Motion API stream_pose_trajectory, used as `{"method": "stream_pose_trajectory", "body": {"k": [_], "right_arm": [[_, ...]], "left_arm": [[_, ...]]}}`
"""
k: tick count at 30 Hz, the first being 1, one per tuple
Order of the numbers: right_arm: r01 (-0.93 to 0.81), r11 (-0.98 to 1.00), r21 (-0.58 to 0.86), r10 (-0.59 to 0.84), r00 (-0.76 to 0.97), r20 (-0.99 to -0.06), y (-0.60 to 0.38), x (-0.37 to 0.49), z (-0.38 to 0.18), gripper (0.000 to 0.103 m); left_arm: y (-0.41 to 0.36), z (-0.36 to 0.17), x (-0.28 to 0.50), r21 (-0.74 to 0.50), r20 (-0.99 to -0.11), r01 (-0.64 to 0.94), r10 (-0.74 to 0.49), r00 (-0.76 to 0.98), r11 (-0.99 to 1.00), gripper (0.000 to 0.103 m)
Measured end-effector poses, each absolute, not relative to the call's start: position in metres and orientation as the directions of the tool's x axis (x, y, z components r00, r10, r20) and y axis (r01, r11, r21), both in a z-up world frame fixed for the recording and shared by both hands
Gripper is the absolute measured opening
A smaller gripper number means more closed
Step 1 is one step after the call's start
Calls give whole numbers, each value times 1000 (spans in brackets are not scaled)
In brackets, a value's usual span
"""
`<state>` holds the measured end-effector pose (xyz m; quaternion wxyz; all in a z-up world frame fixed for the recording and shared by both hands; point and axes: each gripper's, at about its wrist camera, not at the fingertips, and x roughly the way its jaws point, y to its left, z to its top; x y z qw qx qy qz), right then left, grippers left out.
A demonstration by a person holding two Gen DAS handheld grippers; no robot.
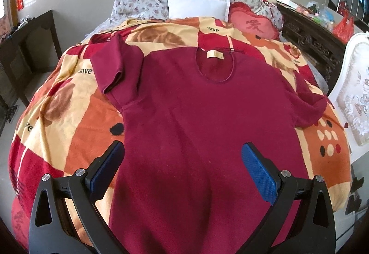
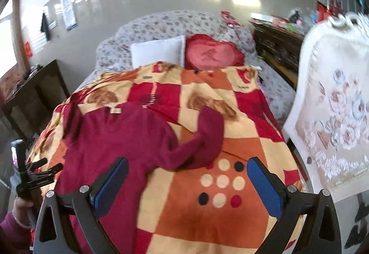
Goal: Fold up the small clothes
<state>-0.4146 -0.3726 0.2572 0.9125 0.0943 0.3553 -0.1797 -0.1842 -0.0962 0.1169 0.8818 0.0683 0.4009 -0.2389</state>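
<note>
While the maroon T-shirt (image 1: pixel 196 115) lies spread front-up on the patterned blanket (image 1: pixel 69 115), one sleeve (image 1: pixel 110 64) folded inward, the left gripper (image 1: pixel 182 168) hovers wide-jawed over its lower body; the right gripper (image 2: pixel 186 182) gapes above bare blanket beside the other sleeve (image 2: pixel 203 138).

A home bedroom: a bed (image 1: pixel 69 101) under a patterned blanket (image 2: pixel 207 207), a white pillow (image 1: pixel 198 6), a heart-shaped cushion (image 2: pixel 212 54), dark wooden furniture (image 1: pixel 309 32) alongside.
</note>
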Motion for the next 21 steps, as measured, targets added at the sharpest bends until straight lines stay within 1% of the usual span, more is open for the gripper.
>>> {"method": "stream_pose_trajectory", "body": {"k": [3,9,11,15,21], "right_arm": [[344,936,68,-209,702,-681,-345,-395,249,103],[289,945,154,-102,707,-700,-303,-345,205,103],[296,944,144,-111,699,-706,-289,-329,189,103],[319,944,81,-163,667,-727,-270,-305,166,103],[339,938,74,-178,653,-736,-262,-285,148,103]], "left_arm": [[-92,121,-185,-60,-730,468,-358,582,882,102],[-82,124,-181,-71,-725,444,-352,592,893,102],[-80,124,-179,-69,-724,439,-347,596,896,102],[-78,123,-176,-65,-724,429,-338,602,901,102],[-78,118,-171,-75,-731,421,-337,593,904,102]]}}
